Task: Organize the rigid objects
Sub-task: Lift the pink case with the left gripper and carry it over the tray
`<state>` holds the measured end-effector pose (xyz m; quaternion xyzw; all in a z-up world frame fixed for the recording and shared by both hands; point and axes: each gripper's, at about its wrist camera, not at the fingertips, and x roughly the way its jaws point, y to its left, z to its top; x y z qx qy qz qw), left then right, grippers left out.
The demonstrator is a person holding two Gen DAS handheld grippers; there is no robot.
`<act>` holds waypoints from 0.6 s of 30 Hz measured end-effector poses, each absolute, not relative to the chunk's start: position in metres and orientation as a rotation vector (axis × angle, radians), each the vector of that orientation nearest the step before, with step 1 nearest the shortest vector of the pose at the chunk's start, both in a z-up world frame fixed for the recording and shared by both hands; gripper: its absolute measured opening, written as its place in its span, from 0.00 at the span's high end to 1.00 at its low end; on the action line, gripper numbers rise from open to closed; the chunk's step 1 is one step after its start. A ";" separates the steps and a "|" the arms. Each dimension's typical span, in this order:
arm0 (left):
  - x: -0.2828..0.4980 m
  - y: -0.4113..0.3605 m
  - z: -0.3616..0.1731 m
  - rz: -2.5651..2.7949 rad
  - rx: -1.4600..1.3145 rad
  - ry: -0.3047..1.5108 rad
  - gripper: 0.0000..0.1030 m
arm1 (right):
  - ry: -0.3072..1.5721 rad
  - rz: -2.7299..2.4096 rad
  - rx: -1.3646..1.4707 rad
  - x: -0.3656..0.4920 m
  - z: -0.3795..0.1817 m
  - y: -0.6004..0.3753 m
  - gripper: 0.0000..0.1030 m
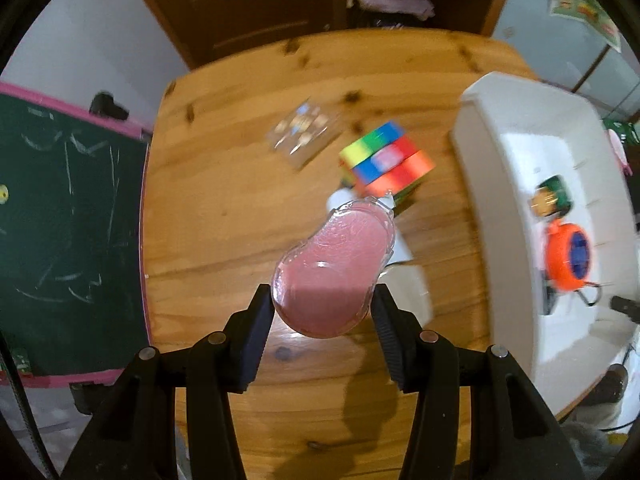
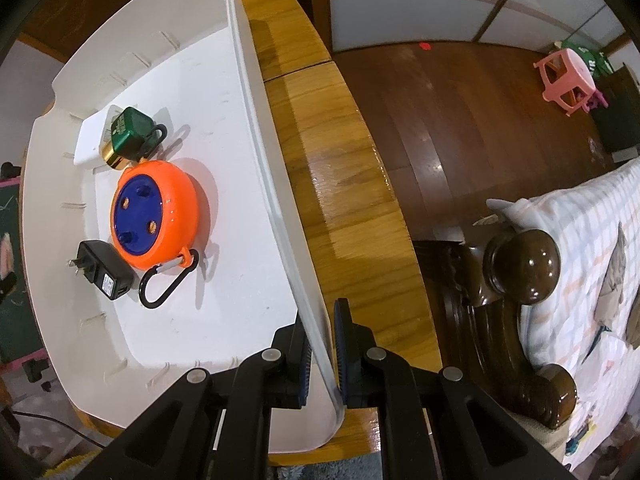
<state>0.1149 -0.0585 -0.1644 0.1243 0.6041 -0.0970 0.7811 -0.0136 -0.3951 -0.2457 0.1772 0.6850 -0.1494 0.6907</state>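
Here the left gripper (image 1: pixel 322 312) clamps its black fingers on a clear plastic bottle of pink liquid (image 1: pixel 334 268), held above the round wooden table (image 1: pixel 224 208). Beyond it lie a multicoloured puzzle cube (image 1: pixel 386 158) and what seems, through blur, a clear packet (image 1: pixel 304 132). The right gripper (image 2: pixel 322 356) pinches the white plastic bin (image 2: pixel 276 184) by its wall. Inside rest an orange-and-blue round reel (image 2: pixel 154 214), a green padlock (image 2: pixel 130 130) and a black plug adapter (image 2: pixel 104 274).
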 end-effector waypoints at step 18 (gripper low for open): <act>0.099 -0.181 -0.115 -0.413 0.340 1.238 0.48 | 1.525 -0.210 0.387 -0.019 -0.248 -0.397 0.90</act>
